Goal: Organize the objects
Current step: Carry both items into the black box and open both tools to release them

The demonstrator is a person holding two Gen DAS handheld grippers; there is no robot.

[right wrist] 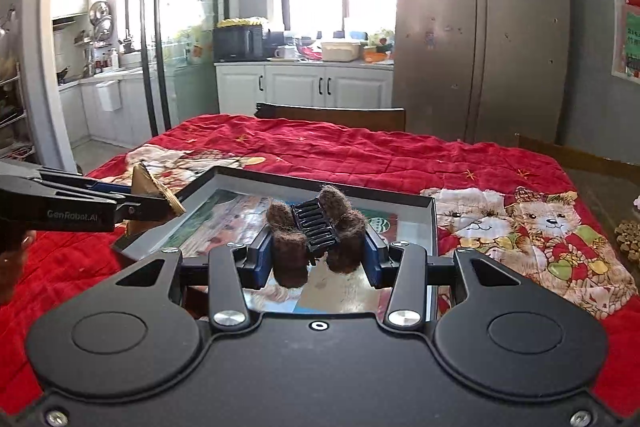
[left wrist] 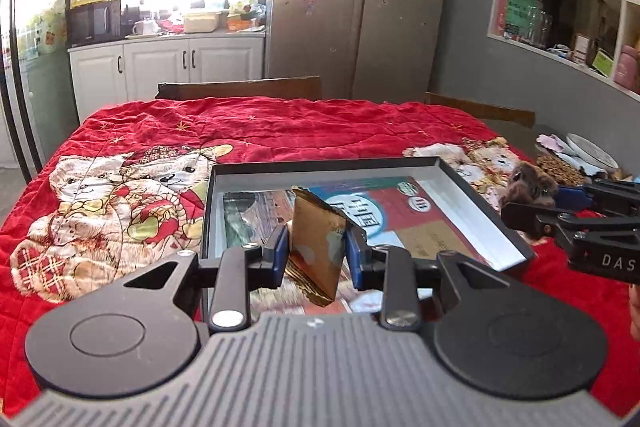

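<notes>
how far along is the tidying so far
Done: the box on the quilt holds only flat printed sheets. In hand: the left claw grips a gold packet and the right claw a furry hair clip, both above the box. Left: placing them.

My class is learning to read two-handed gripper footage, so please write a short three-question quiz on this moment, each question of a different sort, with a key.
1. True or false: the left gripper is empty.
2. Multiple choice: the right gripper holds A) a spoon, B) a brown fuzzy hair claw clip, C) a cup.
3. Fill in: both grippers are held above a shallow ____ on the red quilt.

Key
1. False: its pads press on a gold-brown packet.
2. B.
3. Box lid, the dark-rimmed tray with printed cards lying inside.
</notes>
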